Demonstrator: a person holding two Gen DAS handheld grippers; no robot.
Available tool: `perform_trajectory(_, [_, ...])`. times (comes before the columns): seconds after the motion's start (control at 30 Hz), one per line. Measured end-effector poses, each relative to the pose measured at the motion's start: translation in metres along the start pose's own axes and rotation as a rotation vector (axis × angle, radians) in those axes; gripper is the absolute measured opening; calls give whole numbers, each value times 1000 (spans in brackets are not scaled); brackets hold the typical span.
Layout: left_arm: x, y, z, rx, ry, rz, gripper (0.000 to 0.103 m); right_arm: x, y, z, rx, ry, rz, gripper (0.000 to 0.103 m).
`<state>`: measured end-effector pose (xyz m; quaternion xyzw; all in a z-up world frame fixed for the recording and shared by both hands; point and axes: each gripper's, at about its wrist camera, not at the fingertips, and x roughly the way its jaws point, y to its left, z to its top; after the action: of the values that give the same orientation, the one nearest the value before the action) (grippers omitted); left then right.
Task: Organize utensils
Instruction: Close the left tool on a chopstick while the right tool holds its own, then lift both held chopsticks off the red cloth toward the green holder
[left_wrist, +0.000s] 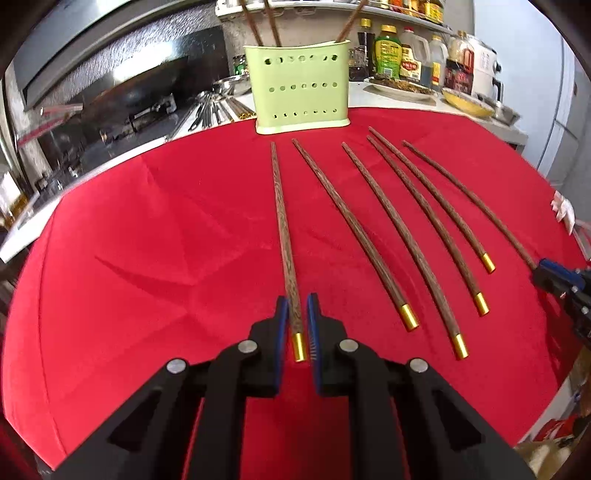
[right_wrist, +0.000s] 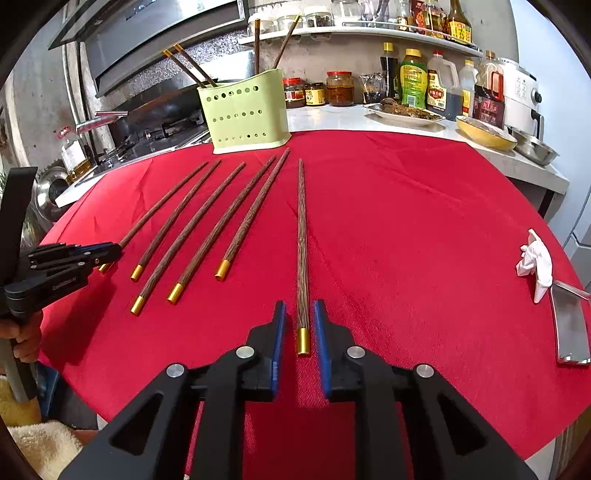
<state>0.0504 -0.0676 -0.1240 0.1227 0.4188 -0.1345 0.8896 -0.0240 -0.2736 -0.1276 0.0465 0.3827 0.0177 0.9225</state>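
While six chopsticks lie fanned on the red surface (left_wrist: 147, 221) and several already stand in the green holder (left_wrist: 301, 92) at its far edge, the step in hand is judged to be pickup of the next pieces.

Left gripper (left_wrist: 297, 306): the jaws are clenched on the leftmost chopstick (left_wrist: 282, 229), close to its gold cap, which lies toward the near edge. The tip points at the holder.

Right gripper (right_wrist: 299, 314): the jaws stand slightly released around the rightmost chopstick (right_wrist: 302, 240); a visible gap remains on both sides, so nothing is grasped. The gold cap lies between the pads.

Four chopsticks (right_wrist: 207, 229) remain between the two, untouched.

Next move, as judged: the left lifts its piece clear, tips it upright and lowers it into the holder. The right must close before lifting.
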Motion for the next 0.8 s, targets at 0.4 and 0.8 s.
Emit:
perform_trajectory(0.4, [-16, 13, -22, -32, -17, 7, 7, -6, 7, -10, -50, -34, -54, 17])
perform_trajectory(0.8, [-33, 30, -24, -105, -71, 1, 7, -22, 8, 7, -22, -77, -43, 7])
